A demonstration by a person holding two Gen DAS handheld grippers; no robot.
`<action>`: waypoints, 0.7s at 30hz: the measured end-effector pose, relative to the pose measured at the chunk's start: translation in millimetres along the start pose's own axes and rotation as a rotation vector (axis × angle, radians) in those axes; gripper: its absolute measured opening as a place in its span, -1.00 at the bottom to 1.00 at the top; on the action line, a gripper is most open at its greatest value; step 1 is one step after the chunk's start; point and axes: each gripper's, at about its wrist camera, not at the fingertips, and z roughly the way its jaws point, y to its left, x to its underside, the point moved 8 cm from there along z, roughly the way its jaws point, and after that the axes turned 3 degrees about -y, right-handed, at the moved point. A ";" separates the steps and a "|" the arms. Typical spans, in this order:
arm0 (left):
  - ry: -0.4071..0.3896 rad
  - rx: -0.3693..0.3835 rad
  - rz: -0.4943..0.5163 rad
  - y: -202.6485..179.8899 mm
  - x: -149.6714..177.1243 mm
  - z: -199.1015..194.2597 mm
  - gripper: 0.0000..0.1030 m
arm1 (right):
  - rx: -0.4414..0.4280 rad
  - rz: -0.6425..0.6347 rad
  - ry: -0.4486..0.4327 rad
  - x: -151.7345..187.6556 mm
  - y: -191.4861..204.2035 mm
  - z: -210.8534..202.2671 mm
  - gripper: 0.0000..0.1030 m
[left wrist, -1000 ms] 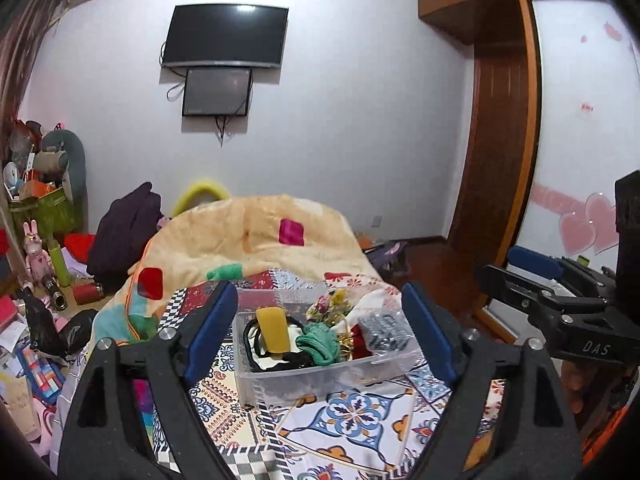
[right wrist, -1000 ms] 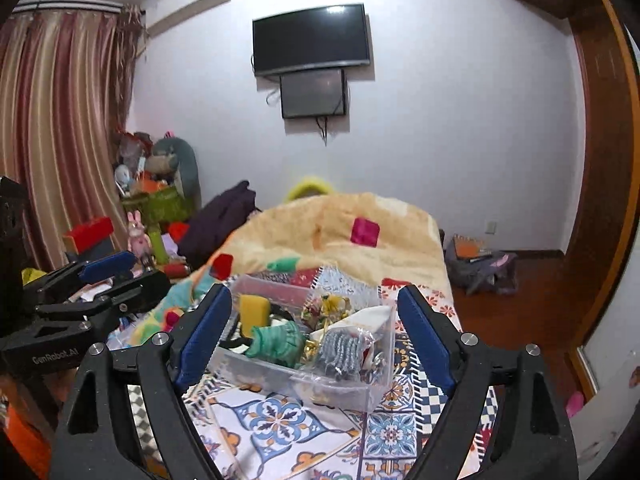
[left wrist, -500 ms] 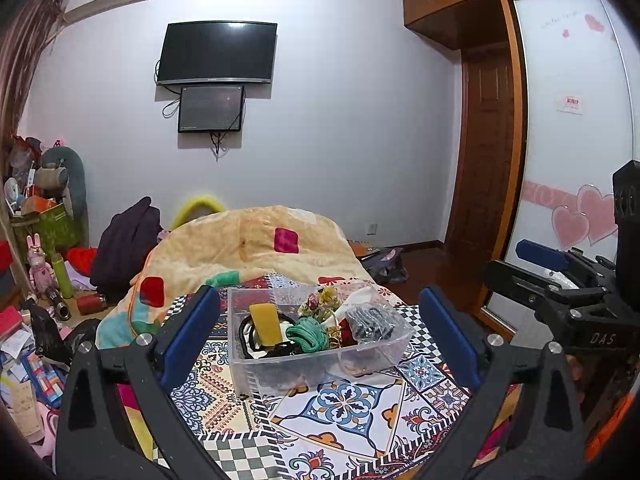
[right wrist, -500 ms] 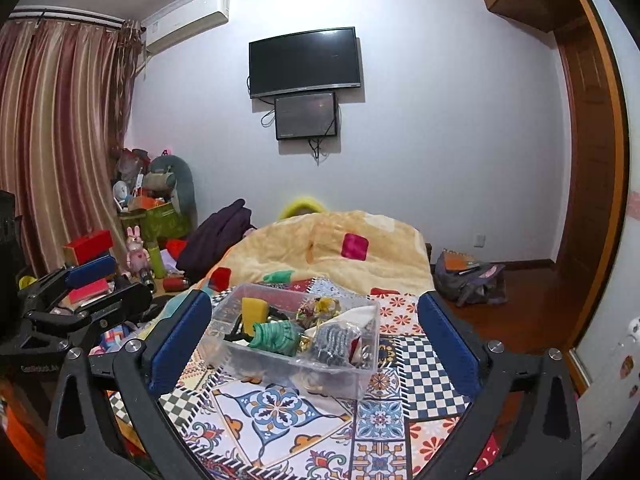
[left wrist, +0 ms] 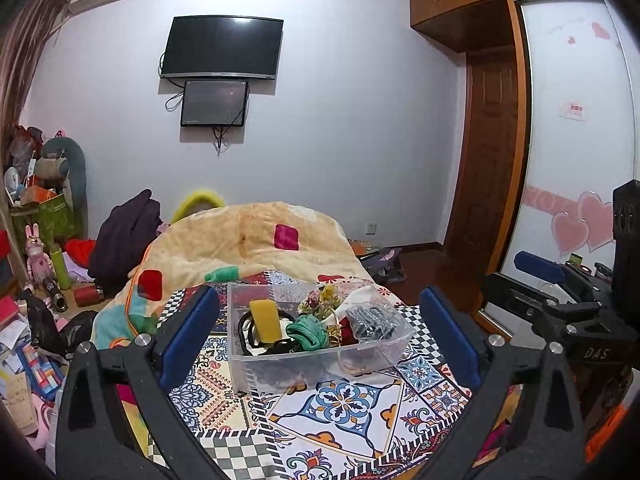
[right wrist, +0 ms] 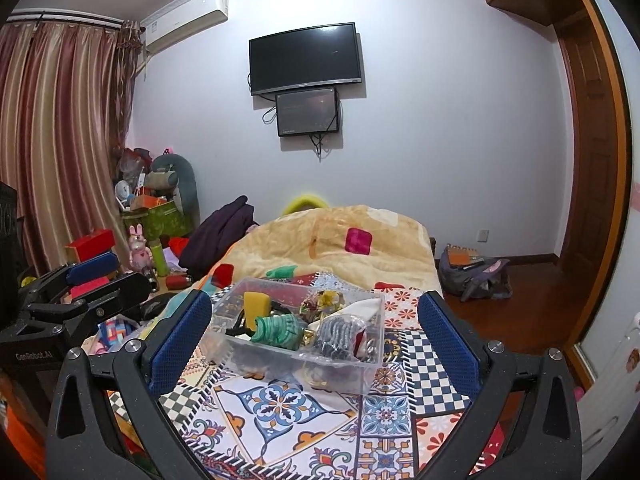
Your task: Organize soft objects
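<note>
Both grippers spread wide over a clear bin on the bed

The left gripper (left wrist: pixel 318 334) reads "GenRobot.AI", the right gripper (right wrist: pixel 316 334) "DAS", both holding nothing. The bin (left wrist: pixel 320 364) of soft stuff (yellow sponge (left wrist: pixel 265 320), green cord bundle (left wrist: pixel 308 330)) sits on the patterned bedspread (right wrist: pixel 384 404), TV (right wrist: pixel 306 58) on the wall behind.

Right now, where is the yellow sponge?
The yellow sponge stands in the clear plastic bin's back-left part in both wrist views, beside the green knitted bundle, on the patterned cloth ahead of both open grippers.
</note>
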 end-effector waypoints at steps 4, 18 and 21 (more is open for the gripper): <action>-0.001 0.000 -0.001 0.5 -0.2 0.3 0.97 | -0.002 0.001 -0.003 1.0 0.7 -1.4 1.00; -0.008 -0.003 0.008 -2.7 0.9 -1.0 0.98 | -0.010 0.002 -0.012 0.4 2.4 -5.2 1.00; -0.008 -0.003 0.008 -2.8 1.1 -0.9 0.98 | -0.010 0.000 -0.015 -1.2 2.0 -6.3 1.00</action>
